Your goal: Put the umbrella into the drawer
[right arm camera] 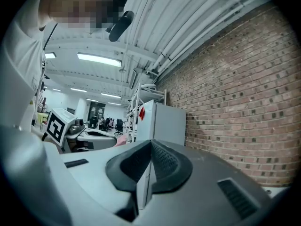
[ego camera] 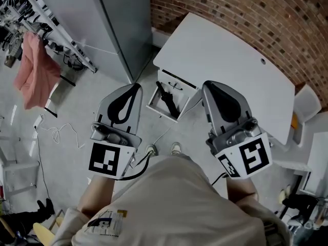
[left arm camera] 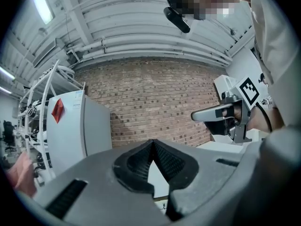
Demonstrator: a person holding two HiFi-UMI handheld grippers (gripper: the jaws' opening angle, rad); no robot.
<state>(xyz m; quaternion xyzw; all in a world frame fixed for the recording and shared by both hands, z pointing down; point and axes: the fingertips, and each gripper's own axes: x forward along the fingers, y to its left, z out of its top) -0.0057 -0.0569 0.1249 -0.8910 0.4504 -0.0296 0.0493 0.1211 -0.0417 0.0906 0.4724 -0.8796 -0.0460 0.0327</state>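
Note:
A black folded umbrella (ego camera: 167,101) lies inside the open white drawer (ego camera: 154,106) under the white desk (ego camera: 225,60). Both grippers are held level in front of the person, short of the drawer and above the floor. My left gripper (ego camera: 135,86) is to the drawer's left, my right gripper (ego camera: 207,85) to its right. In the left gripper view the left gripper (left arm camera: 153,142) has its pads meeting at the tip, with nothing between them. The right gripper (right arm camera: 151,142) is likewise shut and empty. Neither touches the umbrella.
A tall grey cabinet (ego camera: 102,19) stands left of the desk, against a brick wall (ego camera: 246,9). A pink cloth (ego camera: 32,70) hangs on a rack at far left. A white cable (ego camera: 59,132) lies on the floor. The person's shoes (ego camera: 176,148) show below the drawer.

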